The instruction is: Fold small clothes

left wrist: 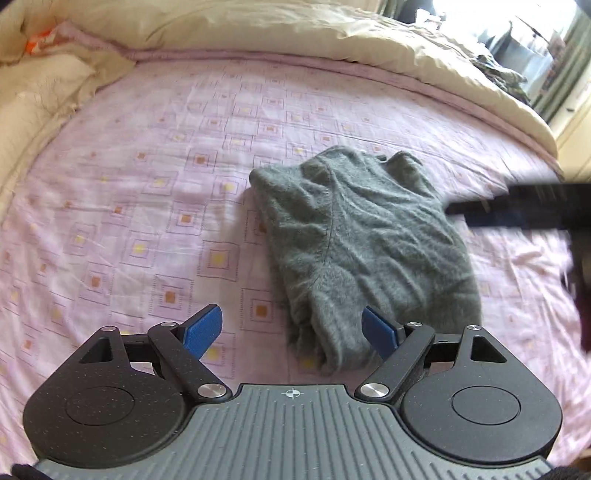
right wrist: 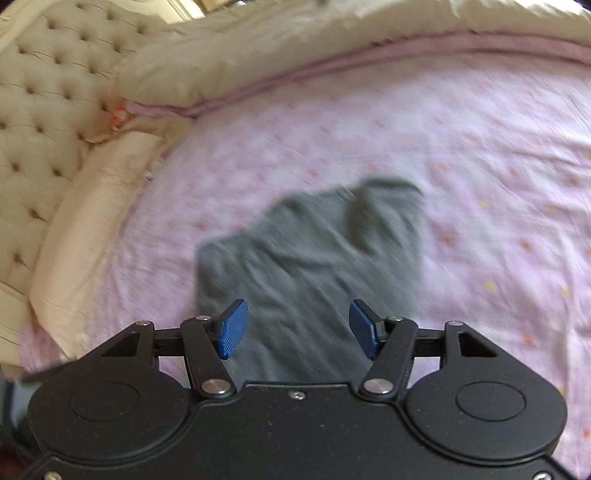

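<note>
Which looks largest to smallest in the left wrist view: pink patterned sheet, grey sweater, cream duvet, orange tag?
1. Pink patterned sheet, filling most of the frame.
2. Cream duvet, a wide band along the far edge, partly cut off.
3. Grey sweater.
4. Orange tag, a tiny speck.

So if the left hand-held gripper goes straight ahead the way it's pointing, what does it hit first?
Probably the grey sweater on the pink bedsheet; the open left hand-held gripper already frames its near edge, though depth is unclear.
</note>
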`<state>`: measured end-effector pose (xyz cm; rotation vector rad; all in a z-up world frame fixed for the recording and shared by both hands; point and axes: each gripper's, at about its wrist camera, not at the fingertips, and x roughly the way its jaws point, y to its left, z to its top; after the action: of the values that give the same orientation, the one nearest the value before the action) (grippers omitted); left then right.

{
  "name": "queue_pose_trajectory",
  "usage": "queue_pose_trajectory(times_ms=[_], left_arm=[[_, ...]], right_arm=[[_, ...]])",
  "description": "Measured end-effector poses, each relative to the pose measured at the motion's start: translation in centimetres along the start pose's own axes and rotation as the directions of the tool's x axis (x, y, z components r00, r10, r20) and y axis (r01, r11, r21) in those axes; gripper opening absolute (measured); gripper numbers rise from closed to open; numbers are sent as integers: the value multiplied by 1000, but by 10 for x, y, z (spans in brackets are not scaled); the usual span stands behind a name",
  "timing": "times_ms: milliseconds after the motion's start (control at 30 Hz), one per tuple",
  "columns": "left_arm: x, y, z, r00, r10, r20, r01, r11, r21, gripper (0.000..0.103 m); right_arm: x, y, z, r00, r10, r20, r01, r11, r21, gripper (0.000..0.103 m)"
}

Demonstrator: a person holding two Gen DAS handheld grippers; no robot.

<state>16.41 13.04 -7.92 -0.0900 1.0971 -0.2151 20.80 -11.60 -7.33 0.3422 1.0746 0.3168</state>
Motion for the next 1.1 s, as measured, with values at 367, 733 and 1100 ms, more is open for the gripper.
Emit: queue_pose_trajectory(times_ms=[367, 733, 1100], left_arm=[[60, 13, 56, 999, 35, -12, -36, 998, -57, 82], [116, 1, 96, 995, 102, -14, -99, 984, 146, 62], [130, 4, 107, 992, 127, -4, -125, 978, 169, 63]], right_arm=[[-3, -22, -17, 998, -58, 4, 58, 998, -25, 66], [33, -28, 25, 993, -115, -7, 113, 988, -101, 70], [91, -63, 65, 945, -323, -61, 315, 943, -107, 79]])
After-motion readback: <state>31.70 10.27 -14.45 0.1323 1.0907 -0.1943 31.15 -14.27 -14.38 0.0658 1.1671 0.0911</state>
